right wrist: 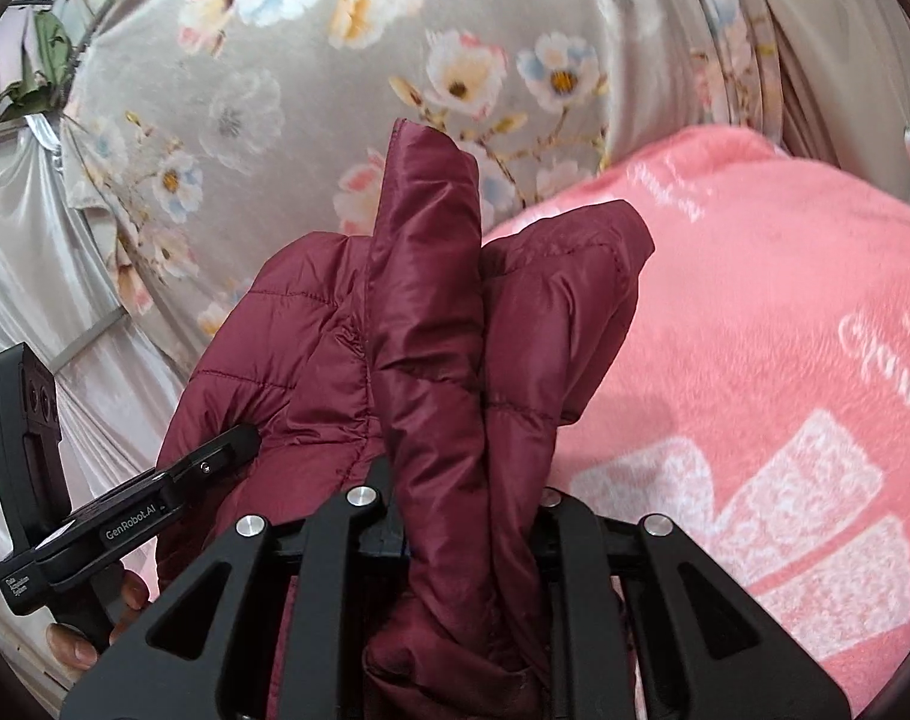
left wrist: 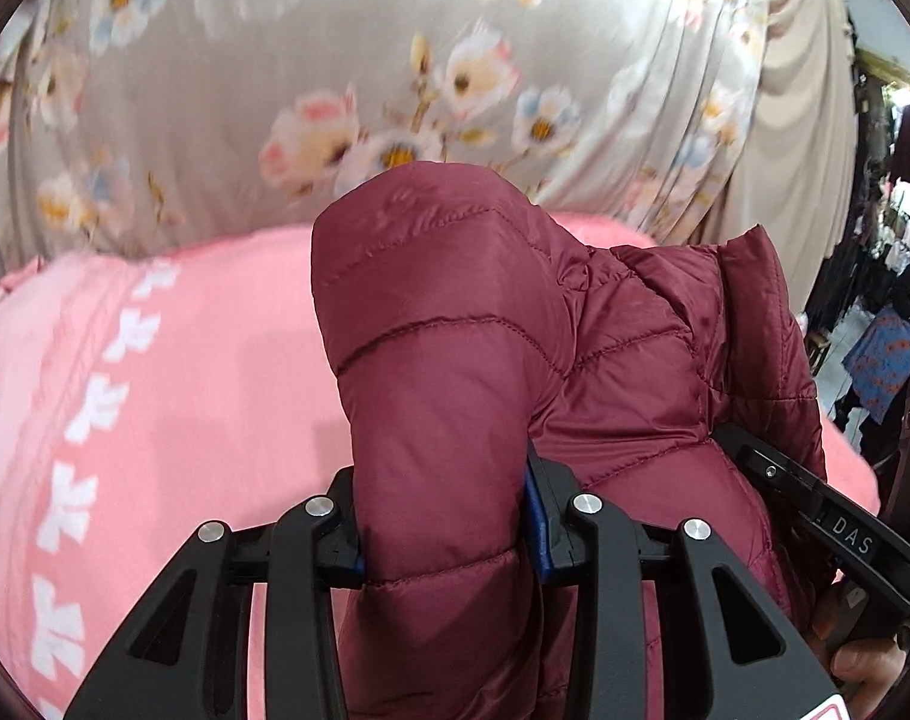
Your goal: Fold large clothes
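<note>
we hold the maroon puffer jacket [left wrist: 455, 360] clamped in both the left gripper [left wrist: 449, 534] and right gripper [right wrist: 466, 516], bunched upward from centre frame, above the pink blanket [right wrist: 754, 330]; its span runs sideways between our jaws.

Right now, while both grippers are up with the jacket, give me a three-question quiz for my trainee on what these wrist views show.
1. True or false: the left gripper is shut on the maroon quilted jacket.
2. Multiple choice: the surface below the jacket is covered by A) a pink blanket with white print, B) a green tarp, C) bare wood.
3. Fill in: behind the pink blanket hangs a grey cloth printed with ____.

Key:
1. True; the right gripper is shut on the jacket too.
2. A.
3. Flowers, on the floral cloth.
</note>
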The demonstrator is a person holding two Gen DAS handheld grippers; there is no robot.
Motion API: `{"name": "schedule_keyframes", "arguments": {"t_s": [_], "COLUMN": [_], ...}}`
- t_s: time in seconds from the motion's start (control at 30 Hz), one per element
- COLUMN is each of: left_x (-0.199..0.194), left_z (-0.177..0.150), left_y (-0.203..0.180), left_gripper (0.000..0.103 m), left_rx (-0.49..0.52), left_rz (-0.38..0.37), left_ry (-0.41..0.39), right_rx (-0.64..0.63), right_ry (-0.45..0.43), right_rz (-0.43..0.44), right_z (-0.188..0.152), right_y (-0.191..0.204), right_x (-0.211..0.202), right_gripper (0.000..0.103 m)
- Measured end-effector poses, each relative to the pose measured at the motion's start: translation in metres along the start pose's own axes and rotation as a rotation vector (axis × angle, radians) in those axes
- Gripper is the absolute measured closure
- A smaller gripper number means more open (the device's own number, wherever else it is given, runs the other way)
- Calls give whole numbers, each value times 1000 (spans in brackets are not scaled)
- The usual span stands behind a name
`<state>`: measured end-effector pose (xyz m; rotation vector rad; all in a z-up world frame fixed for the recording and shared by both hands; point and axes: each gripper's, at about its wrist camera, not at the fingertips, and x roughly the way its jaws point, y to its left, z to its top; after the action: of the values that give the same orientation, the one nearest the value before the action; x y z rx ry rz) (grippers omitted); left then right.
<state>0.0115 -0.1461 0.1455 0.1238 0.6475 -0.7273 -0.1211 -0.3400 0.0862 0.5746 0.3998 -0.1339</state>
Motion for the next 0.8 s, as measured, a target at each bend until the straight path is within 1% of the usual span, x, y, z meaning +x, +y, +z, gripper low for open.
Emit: {"name": "schedule_keyframes", "arguments": {"t_s": [0.1, 0.2, 0.3, 0.4, 0.5, 0.6, 0.7, 0.8], "left_x": [-15, -29, -39, -47, -51, -52, -41, -18], "left_z": [16, 30, 42, 55, 66, 75, 82, 85], "left_y": [4, 14, 32, 60, 85, 114, 146, 186], "left_gripper": [69, 69, 69, 69, 69, 69, 69, 69], "left_rx": [6, 8, -1, -21, -14, -1, 8, -18], "left_rz": [-3, 13, 28, 50, 87, 124, 169, 192], "left_ry": [-55, -104, -150, -203, -237, -279, -297, -295], "right_rx": [-40, -76, -110, -137, -182, -233, -270, -296], "right_ry": [-44, -68, -85, -101, -114, -124, -114, -90], "right_rz": [13, 27, 46, 70, 88, 118, 145, 163], "right_z": [16, 29, 40, 47, 52, 57, 60, 58], "right_y": [21, 43, 66, 92, 117, 142, 161, 176], "right_x": [-7, -4, 5, 21, 41, 70, 109, 159], "right_gripper": [87, 87, 87, 87, 87, 87, 87, 87]}}
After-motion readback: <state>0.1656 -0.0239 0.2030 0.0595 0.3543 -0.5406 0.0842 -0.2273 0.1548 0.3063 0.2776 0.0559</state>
